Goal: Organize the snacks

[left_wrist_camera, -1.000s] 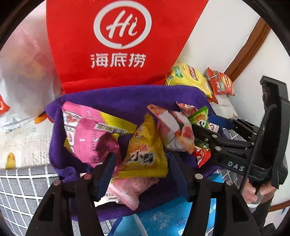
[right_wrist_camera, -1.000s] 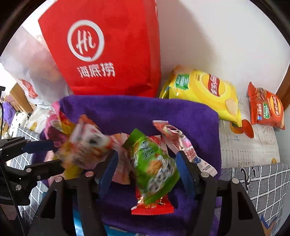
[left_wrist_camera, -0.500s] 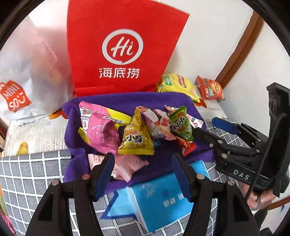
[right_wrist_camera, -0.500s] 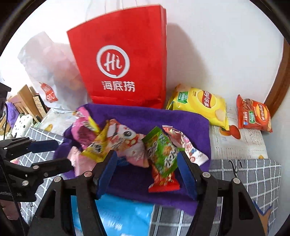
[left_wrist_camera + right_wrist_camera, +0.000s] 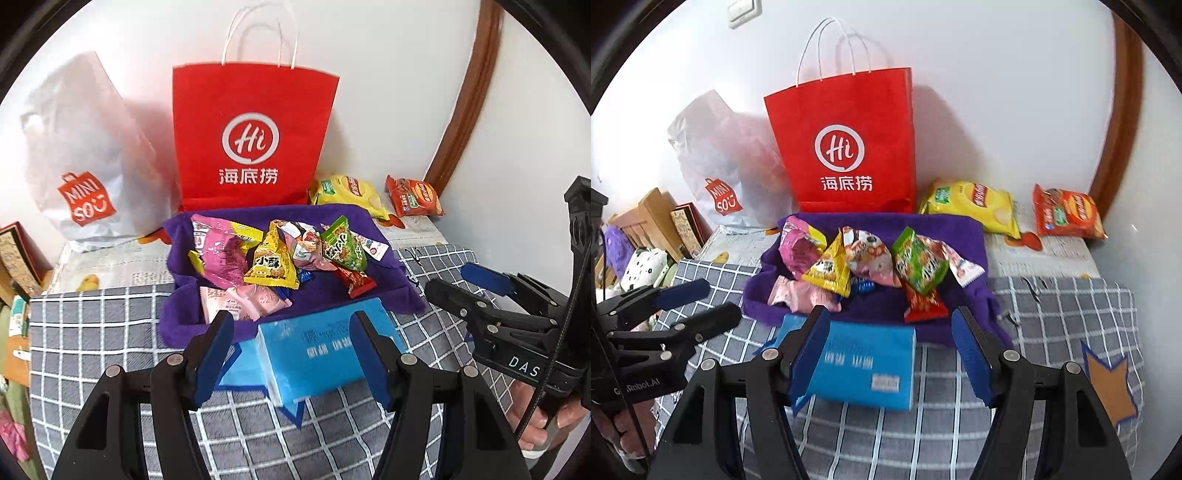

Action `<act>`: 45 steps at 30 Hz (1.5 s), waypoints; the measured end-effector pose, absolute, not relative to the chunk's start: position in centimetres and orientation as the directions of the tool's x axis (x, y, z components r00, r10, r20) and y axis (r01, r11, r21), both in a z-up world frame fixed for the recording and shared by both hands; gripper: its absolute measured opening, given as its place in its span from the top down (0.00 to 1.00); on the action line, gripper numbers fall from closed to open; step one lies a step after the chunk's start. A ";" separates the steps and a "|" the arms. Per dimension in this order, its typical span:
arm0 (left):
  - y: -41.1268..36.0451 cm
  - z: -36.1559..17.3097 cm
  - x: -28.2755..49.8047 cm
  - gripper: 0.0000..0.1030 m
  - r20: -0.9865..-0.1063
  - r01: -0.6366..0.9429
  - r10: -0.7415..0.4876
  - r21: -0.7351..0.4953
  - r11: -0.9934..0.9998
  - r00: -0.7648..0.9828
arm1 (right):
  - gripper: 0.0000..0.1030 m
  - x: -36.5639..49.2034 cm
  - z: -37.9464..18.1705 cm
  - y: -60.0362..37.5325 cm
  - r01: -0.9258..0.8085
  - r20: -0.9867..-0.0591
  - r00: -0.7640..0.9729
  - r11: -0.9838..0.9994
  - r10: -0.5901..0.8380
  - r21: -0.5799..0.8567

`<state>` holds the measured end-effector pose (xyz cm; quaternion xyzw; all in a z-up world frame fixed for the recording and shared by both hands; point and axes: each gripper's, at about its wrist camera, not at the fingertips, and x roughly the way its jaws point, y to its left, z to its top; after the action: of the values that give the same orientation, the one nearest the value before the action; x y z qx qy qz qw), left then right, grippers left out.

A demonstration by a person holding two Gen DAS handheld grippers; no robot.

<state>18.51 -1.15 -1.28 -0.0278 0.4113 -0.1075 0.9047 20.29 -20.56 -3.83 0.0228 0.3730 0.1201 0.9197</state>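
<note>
Snack packets (image 5: 280, 258) lie heaped on a purple towel (image 5: 391, 291), its far edge touching the red bag (image 5: 255, 136). Both the left gripper (image 5: 291, 350) and right gripper (image 5: 890, 347) hang spread and empty at the near edge, over a blue box (image 5: 317, 347) on the checked cloth (image 5: 92, 332).

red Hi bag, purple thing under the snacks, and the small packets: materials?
Red bag: looks like matte paper, with crisp fold creases and twisted white cord handles.
Purple cloth: apparently plush terry or fleece, fuzzy and soft-edged.
Snack packets: probably glossy plastic film, crinkled, with glare and crimped seams.
</note>
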 end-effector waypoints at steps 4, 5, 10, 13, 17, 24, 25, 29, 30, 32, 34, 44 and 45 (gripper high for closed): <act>-1.3 -0.2 16.0 0.36 -0.718 0.159 -0.188 -0.107 0.981 0.670 | 0.34 17.7 -3.5 -20.9 -0.194 -0.676 0.697 0.971 0.238 0.142; -1.3 0.1 15.4 0.33 -0.713 0.155 -0.183 -0.104 0.982 0.677 | 0.34 17.1 -3.4 -20.9 -0.190 -0.675 0.700 0.972 0.234 0.140; -1.4 0.9 13.0 0.24 -0.693 0.147 -0.179 -0.105 0.984 0.699 | 0.20 13.9 -2.7 -20.8 -0.160 -0.651 0.735 0.981 0.191 0.108; -1.4 1.3 11.9 0.21 -0.683 0.129 -0.153 -0.087 0.988 0.714 | 0.13 12.5 -2.6 -20.8 -0.150 -0.645 0.742 0.983 0.182 0.104; -1.1 1.7 10.8 0.16 -0.667 0.103 -0.127 -0.076 0.992 0.734 | 0.12 11.4 -2.5 -21.0 -0.124 -0.644 0.750 0.989 0.149 0.084; -1.1 2.0 9.7 0.16 -0.661 0.091 -0.105 -0.055 0.994 0.743 | 0.07 10.2 -2.4 -21.1 -0.103 -0.634 0.764 0.993 0.116 0.057; -1.1 2.1 9.6 0.16 -0.660 0.092 -0.105 -0.054 0.994 0.744 | 0.07 10.0 -2.4 -21.2 -0.105 -0.633 0.765 0.993 0.119 0.060; -1.1 2.1 9.3 0.16 -0.658 0.095 -0.110 -0.059 0.994 0.745 | 0.07 9.5 -2.4 -21.4 -0.100 -0.635 0.763 0.992 0.122 0.070; -1.1 2.2 9.2 0.16 -0.659 0.095 -0.111 -0.060 0.994 0.744 | 0.07 9.3 -2.4 -21.5 -0.098 -0.634 0.764 0.993 0.121 0.071; -1.2 2.2 9.1 0.16 -0.659 0.096 -0.113 -0.062 0.993 0.743 | 0.07 9.1 -2.3 -21.5 -0.094 -0.631 0.767 0.993 0.118 0.071; -1.2 2.2 9.0 0.16 -0.658 0.097 -0.114 -0.062 0.993 0.744 | 0.07 9.0 -2.2 -21.8 -0.088 -0.629 0.768 0.993 0.117 0.078; -1.4 2.2 8.9 0.16 -0.664 0.099 -0.116 -0.063 0.993 0.739 | 0.07 8.5 -2.0 -22.3 -0.083 -0.625 0.772 0.993 0.115 0.081; -1.4 2.2 8.9 0.16 -0.663 0.098 -0.116 -0.064 0.993 0.739 | 0.07 8.5 -2.0 -22.3 -0.082 -0.625 0.772 0.993 0.115 0.081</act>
<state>8.88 -1.42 2.23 -0.0125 0.3564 -0.0573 0.9325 8.47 -22.30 -1.96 0.0244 0.3335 0.0525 0.9410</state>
